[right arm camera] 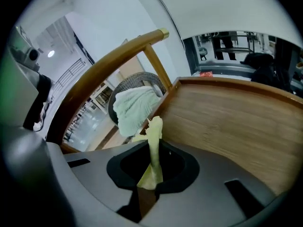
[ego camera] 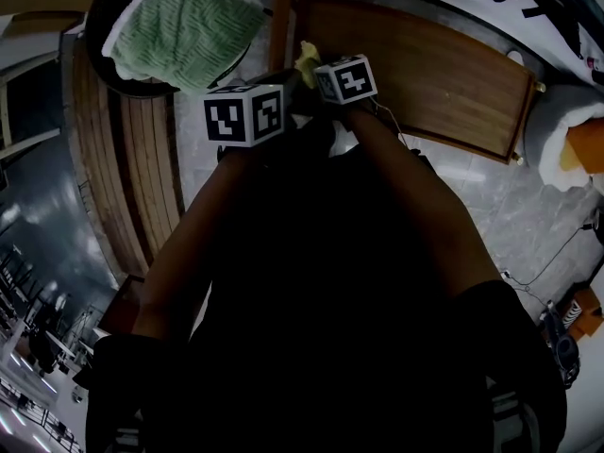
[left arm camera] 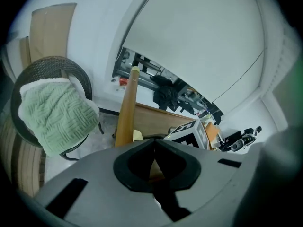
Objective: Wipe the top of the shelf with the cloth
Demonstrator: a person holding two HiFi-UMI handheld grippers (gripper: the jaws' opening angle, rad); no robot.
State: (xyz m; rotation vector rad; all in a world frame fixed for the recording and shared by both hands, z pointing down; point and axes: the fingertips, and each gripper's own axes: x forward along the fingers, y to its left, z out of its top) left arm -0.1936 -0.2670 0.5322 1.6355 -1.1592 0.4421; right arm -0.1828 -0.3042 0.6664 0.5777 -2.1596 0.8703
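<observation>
The wooden shelf top [ego camera: 425, 78] lies ahead of both grippers and fills the right gripper view [right arm camera: 227, 122]. My right gripper [right arm camera: 152, 167] is shut on a pale yellow cloth [right arm camera: 154, 136]; a twisted strip of it sticks up past the jaws, just short of the shelf's near edge. In the head view the cloth [ego camera: 307, 58] shows beside the right gripper [ego camera: 326, 75]. My left gripper [ego camera: 281, 91] sits close on its left, with its jaws together and nothing seen between them [left arm camera: 154, 143]. It points past a wooden post [left arm camera: 125, 112].
A dark wicker chair [ego camera: 99, 59] with a green knitted towel [ego camera: 189, 31] stands left of the shelf; the towel also shows in the left gripper view [left arm camera: 54, 112]. A curved wooden rail [right arm camera: 109, 65] rises at the shelf's left end. Slatted wooden boards [ego camera: 142, 168] lie lower left.
</observation>
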